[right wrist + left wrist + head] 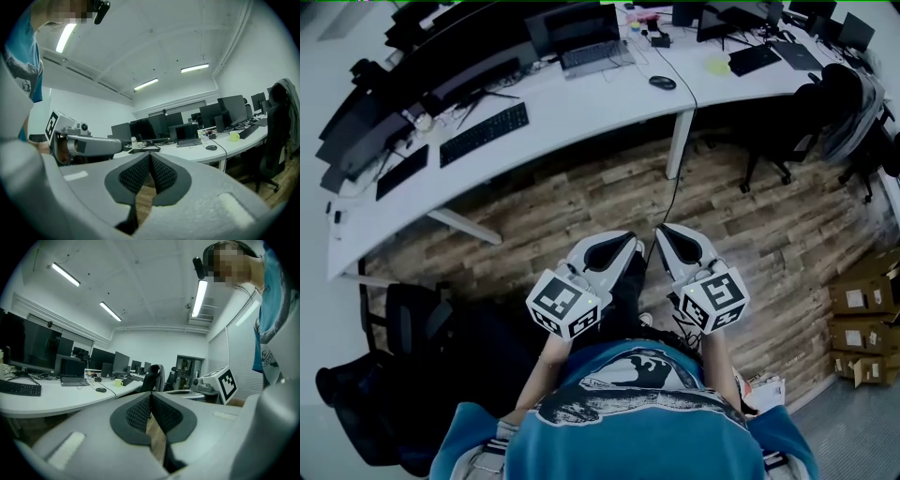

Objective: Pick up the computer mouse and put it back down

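- Head view: I hold the left tool (628, 240) and the right tool (665, 231) side by side above the wooden floor (581, 202), both pointing toward the long white counter (581, 108).
- Left gripper view: that tool's jaws are pressed together with nothing between them.
- Right gripper view: I see the same there, jaws closed and empty.
- The mouse (662, 82) lies on the counter, well apart from both tools.
- A laptop (591, 54) stands just behind the mouse, a yellow mug (717, 64) sits to its right, and a black keyboard (485, 133) lies farther left.
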A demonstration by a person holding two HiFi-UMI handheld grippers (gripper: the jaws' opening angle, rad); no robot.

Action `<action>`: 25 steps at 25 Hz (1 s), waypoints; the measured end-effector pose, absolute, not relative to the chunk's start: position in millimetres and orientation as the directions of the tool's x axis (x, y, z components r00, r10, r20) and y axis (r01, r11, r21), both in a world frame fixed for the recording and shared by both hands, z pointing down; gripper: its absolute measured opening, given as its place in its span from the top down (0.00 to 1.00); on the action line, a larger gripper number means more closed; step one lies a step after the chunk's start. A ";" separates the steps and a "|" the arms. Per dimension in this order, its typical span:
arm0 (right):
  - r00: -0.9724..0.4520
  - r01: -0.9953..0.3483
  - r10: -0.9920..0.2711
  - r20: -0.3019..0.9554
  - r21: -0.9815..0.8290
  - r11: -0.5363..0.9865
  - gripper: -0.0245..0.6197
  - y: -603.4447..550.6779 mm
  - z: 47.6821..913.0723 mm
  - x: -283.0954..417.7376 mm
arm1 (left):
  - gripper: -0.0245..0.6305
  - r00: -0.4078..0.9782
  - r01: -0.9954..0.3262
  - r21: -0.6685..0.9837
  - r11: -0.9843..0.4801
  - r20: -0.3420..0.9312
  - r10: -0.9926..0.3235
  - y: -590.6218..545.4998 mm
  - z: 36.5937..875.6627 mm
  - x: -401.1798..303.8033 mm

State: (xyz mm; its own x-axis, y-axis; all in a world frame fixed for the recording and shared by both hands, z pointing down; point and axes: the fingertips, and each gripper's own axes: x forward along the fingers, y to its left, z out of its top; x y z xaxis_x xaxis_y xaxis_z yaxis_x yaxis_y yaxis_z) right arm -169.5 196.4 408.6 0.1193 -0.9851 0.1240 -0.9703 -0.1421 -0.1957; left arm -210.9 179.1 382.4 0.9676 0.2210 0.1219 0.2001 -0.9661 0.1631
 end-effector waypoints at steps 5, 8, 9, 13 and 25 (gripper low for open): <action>0.135 -0.966 -0.982 0.131 -0.202 -0.160 0.96 179.5 411.9 -136.4 | 0.95 0.965 0.210 0.170 -0.963 0.123 0.232 155.4 384.7 -175.2; 0.155 -0.962 -0.977 0.149 -0.202 -0.183 0.96 165.3 416.1 -103.7 | 0.95 0.960 0.223 0.182 -0.958 0.128 0.248 138.9 390.2 -143.3; 0.161 -0.961 -0.975 0.155 -0.200 -0.191 0.96 159.5 417.1 -91.8 | 0.95 0.958 0.229 0.185 -0.956 0.129 0.254 132.8 391.8 -131.6; 0.182 -0.957 -0.967 0.177 -0.196 -0.216 0.96 130.2 418.8 -41.7 | 0.95 0.951 0.255 0.191 -0.948 0.129 0.282 102.9 392.0 -80.7; 0.192 -0.946 -0.959 0.210 -0.220 -0.238 0.96 40.0 412.6 64.2 | 0.95 0.953 0.239 0.248 -0.939 0.123 0.275 -1.8 395.7 21.2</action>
State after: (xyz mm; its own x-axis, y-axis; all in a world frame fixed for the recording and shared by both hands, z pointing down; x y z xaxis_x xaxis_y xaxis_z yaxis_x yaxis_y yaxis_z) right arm 64.2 40.0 412.6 0.1917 -0.9586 0.2104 -0.9461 -0.2375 -0.2203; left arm 21.2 -1.8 395.7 0.9535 0.2751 0.1233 0.2388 -0.9388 0.2484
